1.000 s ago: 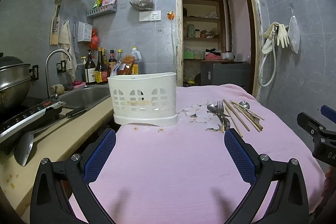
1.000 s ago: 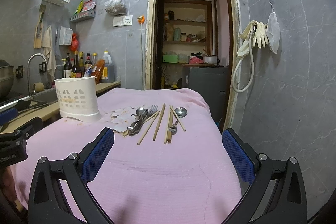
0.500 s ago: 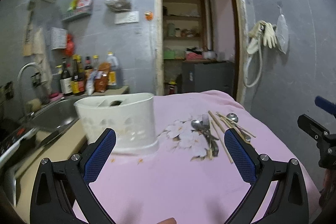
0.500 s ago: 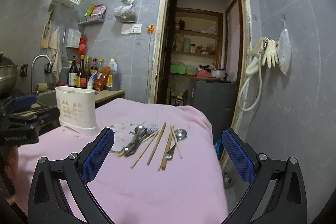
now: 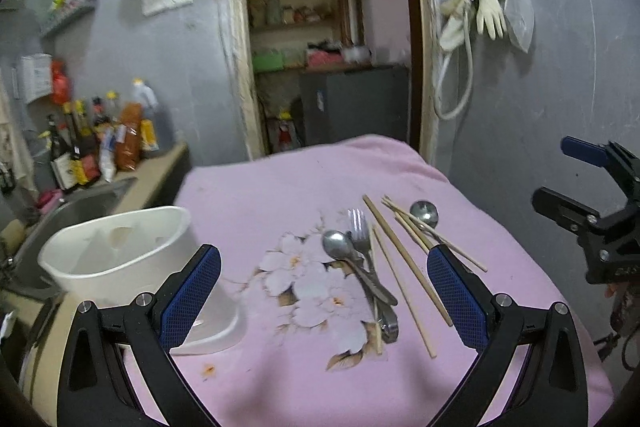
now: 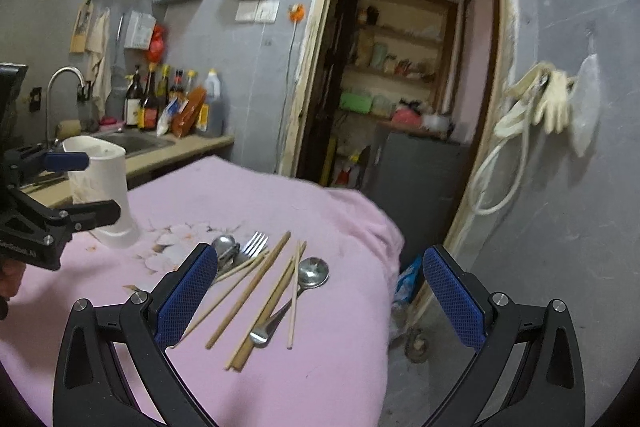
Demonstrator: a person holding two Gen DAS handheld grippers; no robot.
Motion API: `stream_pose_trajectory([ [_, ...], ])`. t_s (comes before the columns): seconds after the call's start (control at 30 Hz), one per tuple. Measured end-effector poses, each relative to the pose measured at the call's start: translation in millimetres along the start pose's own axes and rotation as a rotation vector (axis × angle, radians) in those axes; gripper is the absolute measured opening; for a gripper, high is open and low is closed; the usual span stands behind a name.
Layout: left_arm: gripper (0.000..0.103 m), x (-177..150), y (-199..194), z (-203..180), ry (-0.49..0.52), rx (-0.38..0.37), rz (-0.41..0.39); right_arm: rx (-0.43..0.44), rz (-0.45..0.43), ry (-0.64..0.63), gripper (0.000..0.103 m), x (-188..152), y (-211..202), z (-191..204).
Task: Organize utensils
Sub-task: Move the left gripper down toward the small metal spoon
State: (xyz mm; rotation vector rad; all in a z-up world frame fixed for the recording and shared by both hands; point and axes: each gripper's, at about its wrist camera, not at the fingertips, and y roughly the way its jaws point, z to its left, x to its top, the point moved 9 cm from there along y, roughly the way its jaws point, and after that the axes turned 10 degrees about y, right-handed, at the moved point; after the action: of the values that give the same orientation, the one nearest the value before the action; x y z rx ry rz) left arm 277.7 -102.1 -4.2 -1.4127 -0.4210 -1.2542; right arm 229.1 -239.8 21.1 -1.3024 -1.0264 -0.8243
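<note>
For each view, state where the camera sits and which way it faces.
Left wrist: on the left gripper, looking down at the holder, fork and chopsticks; right gripper shows at right.
Right wrist: on the right gripper, facing the chopsticks and doorway; left gripper shows at left.
Shared: holder, utensils, pink cloth.

Left claw (image 5: 324, 291), right claw (image 6: 320, 291) apparently agape, empty

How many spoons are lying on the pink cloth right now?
2. One spoon lies beside the fork on the cloth's flower print; the other spoon lies among the chopsticks, farther from the white caddy. More may hide underneath.
</note>
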Motion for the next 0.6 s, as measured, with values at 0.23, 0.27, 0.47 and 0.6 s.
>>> stream_pose_trajectory([
  [0.23,0.085,-6,55,-2,-0.034,-0.083,0.116,0.027,0.156,0.01,0.09,-18,63,-26],
  [0.27,0.082,-9,65,-2,-0.039,-0.101,0.146,0.033,0.185,0.009,0.082,-22,74,-30],
  [0.47,0.049,-24,105,-5,-0.07,-0.174,0.257,0.085,0.31,0.018,0.054,-43,112,-38],
  [0.6,0.032,-38,126,-6,-0.123,-0.243,0.337,0.105,0.382,0.008,0.05,-55,131,-37],
])
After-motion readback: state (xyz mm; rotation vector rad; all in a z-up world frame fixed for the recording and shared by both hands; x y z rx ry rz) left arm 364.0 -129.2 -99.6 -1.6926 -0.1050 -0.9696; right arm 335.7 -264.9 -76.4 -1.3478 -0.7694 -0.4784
